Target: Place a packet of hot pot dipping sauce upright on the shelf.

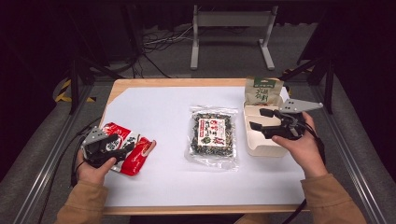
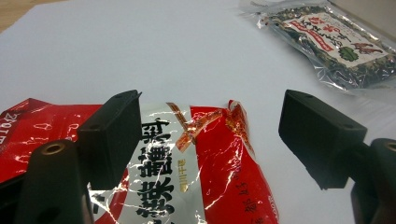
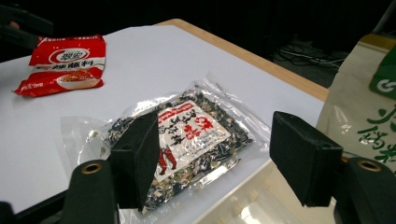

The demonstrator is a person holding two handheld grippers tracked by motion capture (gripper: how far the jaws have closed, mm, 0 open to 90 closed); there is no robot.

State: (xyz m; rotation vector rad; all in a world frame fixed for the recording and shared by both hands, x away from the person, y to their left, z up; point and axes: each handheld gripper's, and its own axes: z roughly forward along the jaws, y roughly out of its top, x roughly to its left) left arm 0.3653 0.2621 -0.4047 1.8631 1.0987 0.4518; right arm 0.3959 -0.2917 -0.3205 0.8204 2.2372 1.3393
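The left gripper [image 2: 210,135] hangs wide open over the red packet [image 1: 127,147] at the table's left; the right gripper [image 3: 215,154], also wide, hovers above the white tray [image 1: 261,140], beside the clear packet [image 1: 212,135] lying mid-table.

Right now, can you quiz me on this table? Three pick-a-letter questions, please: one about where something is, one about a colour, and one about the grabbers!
1. Where is the clear packet?
A. in the middle of the table
B. inside the tray
C. under the red packet

2. What colour is the packet under the left gripper?
A. blue
B. red and white
C. yellow

3. How are the right gripper's jaws?
A. shut on the tray
B. shut on the clear packet
C. open

Answers:
A, it lies between the red packet and the tray.
B, its wrapper shows red with white.
C, a wide gap shows between its jaws.
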